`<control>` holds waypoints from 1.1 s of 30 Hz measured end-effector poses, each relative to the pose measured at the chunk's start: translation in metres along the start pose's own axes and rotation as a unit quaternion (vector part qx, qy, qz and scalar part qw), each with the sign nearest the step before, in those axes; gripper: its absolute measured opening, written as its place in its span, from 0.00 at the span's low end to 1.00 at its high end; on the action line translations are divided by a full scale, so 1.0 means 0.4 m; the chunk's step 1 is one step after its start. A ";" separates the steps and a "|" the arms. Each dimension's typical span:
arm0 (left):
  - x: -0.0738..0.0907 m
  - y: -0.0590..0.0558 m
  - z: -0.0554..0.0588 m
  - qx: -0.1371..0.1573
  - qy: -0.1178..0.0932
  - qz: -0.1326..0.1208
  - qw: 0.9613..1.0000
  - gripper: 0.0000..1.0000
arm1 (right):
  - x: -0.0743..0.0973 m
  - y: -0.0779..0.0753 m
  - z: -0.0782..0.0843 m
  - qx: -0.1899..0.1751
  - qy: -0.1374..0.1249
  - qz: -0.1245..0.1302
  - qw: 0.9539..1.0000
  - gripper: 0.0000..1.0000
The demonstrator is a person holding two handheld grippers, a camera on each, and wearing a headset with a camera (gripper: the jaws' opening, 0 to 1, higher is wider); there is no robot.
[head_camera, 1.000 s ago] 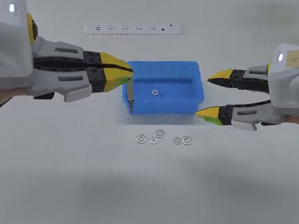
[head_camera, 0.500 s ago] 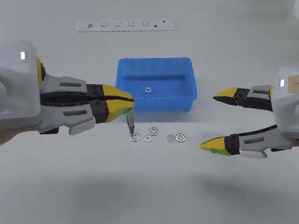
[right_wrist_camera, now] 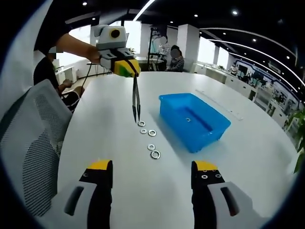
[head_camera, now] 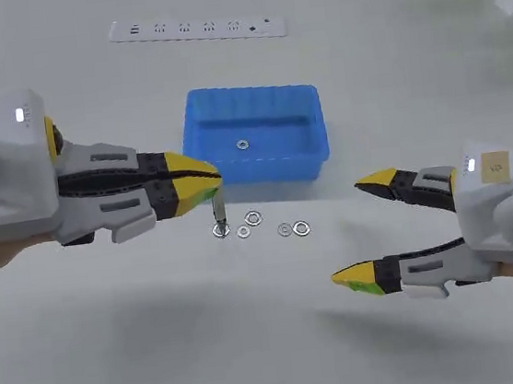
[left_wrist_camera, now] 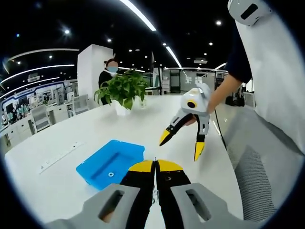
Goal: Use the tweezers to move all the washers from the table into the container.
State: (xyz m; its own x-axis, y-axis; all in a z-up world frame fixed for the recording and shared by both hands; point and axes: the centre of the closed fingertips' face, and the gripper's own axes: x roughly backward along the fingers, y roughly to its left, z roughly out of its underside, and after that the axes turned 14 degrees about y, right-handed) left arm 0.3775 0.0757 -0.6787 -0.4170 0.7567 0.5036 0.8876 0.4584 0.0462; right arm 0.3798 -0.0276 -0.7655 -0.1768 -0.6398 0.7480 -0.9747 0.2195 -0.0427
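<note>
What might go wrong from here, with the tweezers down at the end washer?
The washers lie bunched close, so the tweezers in the left gripper may knock the neighbours aside. A thin, flat washer may also slip from the tips on the way to the blue container.

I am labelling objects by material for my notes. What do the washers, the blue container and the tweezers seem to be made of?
Washers: apparently bare metal, silver-grey rings with bright glints. Blue container: probably moulded plastic, one even saturated colour with a soft sheen. Tweezers, held in the left gripper: likely metal, thin grey shiny blades, though too small to be sure.
</note>
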 end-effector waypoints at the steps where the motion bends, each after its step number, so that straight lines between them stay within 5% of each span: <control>1: -0.001 0.001 -0.001 0.001 -0.002 0.000 1.000 0.04 | -0.001 0.004 -0.002 -0.007 -0.003 -0.005 1.000 0.68; 18: -0.013 -0.004 0.022 0.003 0.005 0.023 1.000 0.04 | -0.021 0.030 -0.011 -0.014 -0.007 -0.025 1.000 0.66; 26: -0.012 -0.003 0.026 0.006 0.021 0.060 0.998 0.05 | -0.067 0.071 -0.096 0.010 -0.028 -0.069 0.997 0.62; 33: -0.010 -0.001 0.030 0.001 0.030 0.064 0.998 0.05 | -0.130 0.074 -0.172 0.038 -0.032 -0.096 0.994 0.54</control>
State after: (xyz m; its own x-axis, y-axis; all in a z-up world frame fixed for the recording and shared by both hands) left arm 0.3764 0.0779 -0.6911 -0.2885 0.7799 0.5555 0.9322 0.3611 -0.0229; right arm 0.3695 0.0627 -0.7600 0.0075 -0.7101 0.7041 -0.9984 0.0335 0.0445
